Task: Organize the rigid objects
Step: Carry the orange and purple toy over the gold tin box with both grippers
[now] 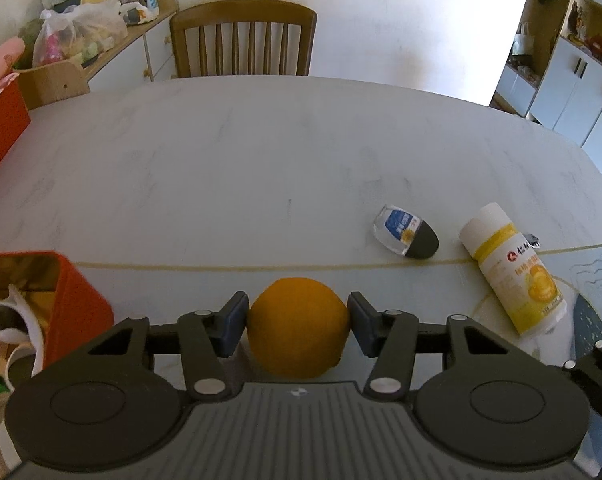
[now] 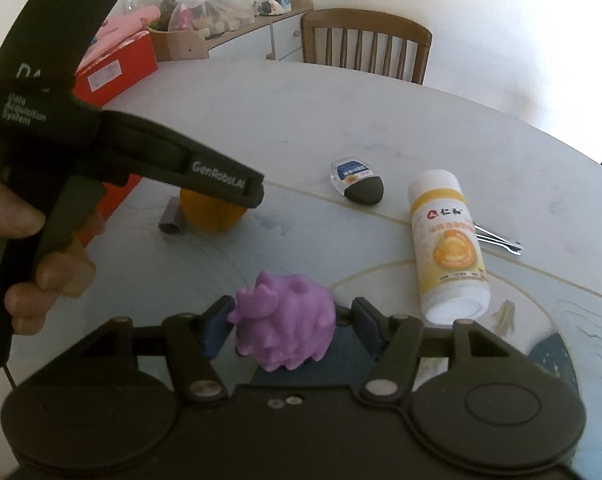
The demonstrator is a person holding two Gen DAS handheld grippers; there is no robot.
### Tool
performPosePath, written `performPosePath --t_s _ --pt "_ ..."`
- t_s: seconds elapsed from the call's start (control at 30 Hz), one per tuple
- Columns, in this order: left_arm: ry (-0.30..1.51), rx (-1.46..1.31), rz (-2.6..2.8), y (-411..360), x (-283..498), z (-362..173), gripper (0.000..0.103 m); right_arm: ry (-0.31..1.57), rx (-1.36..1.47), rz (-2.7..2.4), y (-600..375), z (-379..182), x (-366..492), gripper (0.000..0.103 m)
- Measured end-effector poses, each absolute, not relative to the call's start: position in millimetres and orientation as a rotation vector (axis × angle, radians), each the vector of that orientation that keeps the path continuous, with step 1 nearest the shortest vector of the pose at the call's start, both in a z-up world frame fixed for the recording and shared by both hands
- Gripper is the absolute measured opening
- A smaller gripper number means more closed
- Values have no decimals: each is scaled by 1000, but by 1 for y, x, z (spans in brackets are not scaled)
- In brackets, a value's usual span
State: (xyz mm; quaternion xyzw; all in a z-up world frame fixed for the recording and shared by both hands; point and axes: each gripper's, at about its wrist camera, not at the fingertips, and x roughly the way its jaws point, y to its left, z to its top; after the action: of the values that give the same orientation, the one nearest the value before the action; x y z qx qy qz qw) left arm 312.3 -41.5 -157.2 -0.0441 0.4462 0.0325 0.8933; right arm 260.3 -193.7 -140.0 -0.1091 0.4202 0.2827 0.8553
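The orange (image 1: 297,328) sits on the table (image 1: 261,152) between my left gripper (image 1: 297,322) pads, pinched across its widest part; round and smooth, it may roll. My right gripper (image 2: 287,326) clamps the bumpy purple toy (image 2: 287,326), light and probably stiff, by its flanks.

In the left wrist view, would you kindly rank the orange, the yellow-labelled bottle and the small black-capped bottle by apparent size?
1. orange, though nearest the camera, so unsure against the next
2. yellow-labelled bottle
3. small black-capped bottle
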Motion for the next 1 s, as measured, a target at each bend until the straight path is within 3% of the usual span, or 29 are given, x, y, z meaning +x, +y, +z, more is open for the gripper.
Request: performPosePath --t_s 0.2,0.5,0.57,0.63,0.77,0.8,0.87,0.9,0.93,1.0 --pt "925 -108 68 -37 294 -149 53 880 -227 581 -199 -128 248 63" --pt "935 -134 50 -29 268 -138 43 867 -167 579 -211 -105 230 63" --pt "924 -142 38 -28 261 -133 33 860 -156 582 -213 -100 224 63" --pt "908 -125 15 -30 254 -126 14 853 -148 587 -214 -94 219 63" --pt "916 -16 -3 -43 251 -122 15 841 -141 582 -215 -87 210 63" --pt "916 -5 -15 -45 251 -122 17 840 -136 578 -216 -87 209 63" --pt "918 -24 -63 -45 252 -123 34 839 -121 567 -218 -85 207 63" --pt "920 -28 -66 -45 253 -124 60 841 -116 563 -220 -85 205 63" --pt "908 -30 -49 -44 252 -126 80 843 -114 560 -221 -86 204 63" --pt "889 -36 -48 -44 251 -130 81 845 -115 549 -225 -87 199 63"
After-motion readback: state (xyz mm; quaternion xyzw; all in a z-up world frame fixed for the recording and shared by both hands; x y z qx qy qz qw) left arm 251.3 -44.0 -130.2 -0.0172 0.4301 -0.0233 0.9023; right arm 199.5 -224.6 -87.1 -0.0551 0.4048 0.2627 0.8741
